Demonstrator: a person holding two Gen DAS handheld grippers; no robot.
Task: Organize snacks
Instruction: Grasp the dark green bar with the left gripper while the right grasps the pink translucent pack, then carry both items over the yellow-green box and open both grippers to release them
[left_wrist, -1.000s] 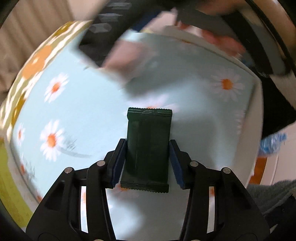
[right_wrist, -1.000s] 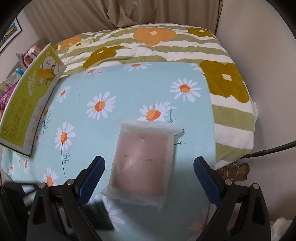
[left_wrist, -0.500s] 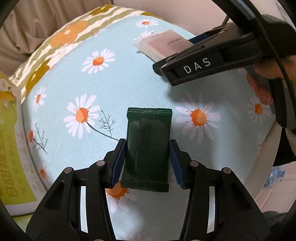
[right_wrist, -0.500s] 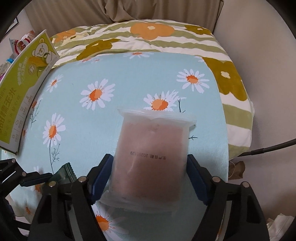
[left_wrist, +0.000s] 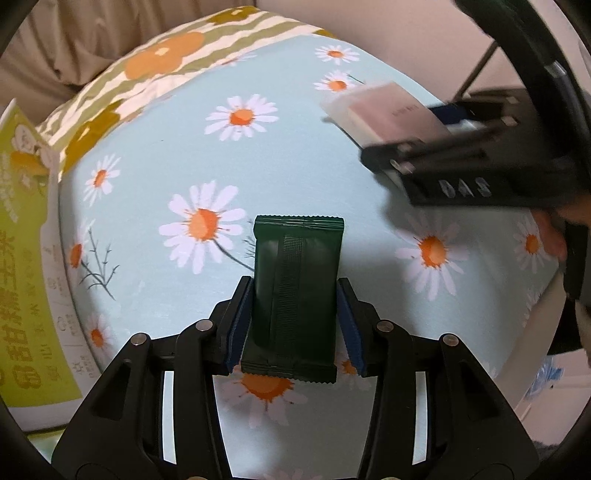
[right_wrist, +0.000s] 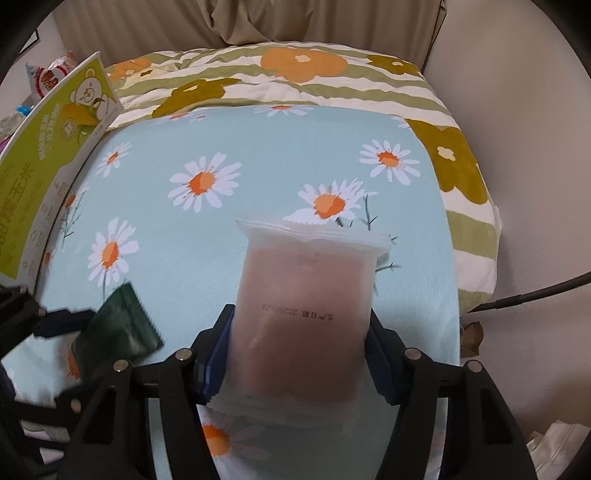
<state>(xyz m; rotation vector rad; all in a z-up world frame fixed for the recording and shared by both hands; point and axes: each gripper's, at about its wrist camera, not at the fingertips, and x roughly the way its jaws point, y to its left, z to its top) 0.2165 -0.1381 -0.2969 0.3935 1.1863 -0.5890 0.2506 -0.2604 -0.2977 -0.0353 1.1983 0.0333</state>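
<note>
Your left gripper (left_wrist: 293, 325) is clamped on the green pack (left_wrist: 295, 291); your right gripper (right_wrist: 299, 354), jaws just closing, now pinches the pink pack (right_wrist: 306, 325), both above the bed (right_wrist: 258, 147). Squeeze gently, lift level, and keep the packs apart.

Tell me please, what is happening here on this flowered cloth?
A person is sorting snacks with two tools. The left hand-held gripper is shut on a dark green packet. The right hand-held gripper has just been closing on a pink packet, now between its pads. Both are above the daisy cloth, beside a green box.
</note>
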